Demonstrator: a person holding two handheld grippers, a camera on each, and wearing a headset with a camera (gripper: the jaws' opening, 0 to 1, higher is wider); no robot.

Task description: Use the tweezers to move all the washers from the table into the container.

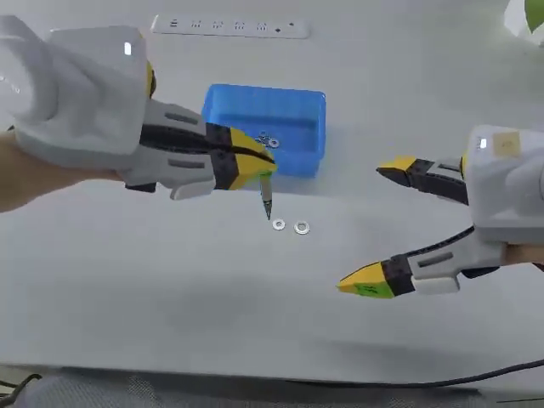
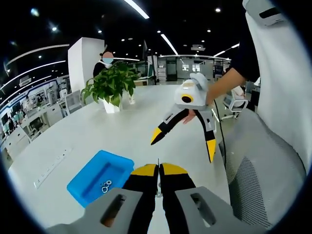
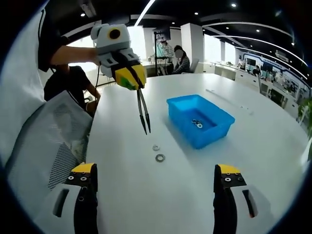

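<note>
**Tweezers poised beside two loose washers; right gripper wide open**

My left gripper (image 1: 255,160) is clamped tight on the tweezers (image 1: 266,197). In the left gripper view its two yellow-tipped jaws meet, with just the thin metal of the tool between them. The tweezers point down from the jaws toward the table (image 1: 170,280). In the right gripper view I see the two prongs slightly apart at the tips, with nothing between them.

Two loose washers (image 1: 279,224) lie flat on the table side by side, near each other but not touching, just on my side of the bin (image 1: 297,161). In the head view the tweezer points sit just beside the left-hand washer. I cannot tell whether they touch the table. In the right gripper view a strip of bare table shows between the points and the nearer washer.

The bin is blue, rectangular and open-topped, and it stands flat on the table. The binned washers (image 1: 268,141) lie in a small cluster on its floor. In the head view the left gripper's jaws overlap the bin's near left corner.

My right gripper (image 1: 361,228) is spread wide and holds nothing. It sits off to the right of the loose washers, well apart from the bin, with its jaws pointing toward the left gripper. In its own view the washers, the tweezers and the bin all show between its two jaw tips.

A white power strip (image 1: 229,27) lies on the table beyond the bin. A potted plant (image 2: 111,85) stands farther along the table.
</note>
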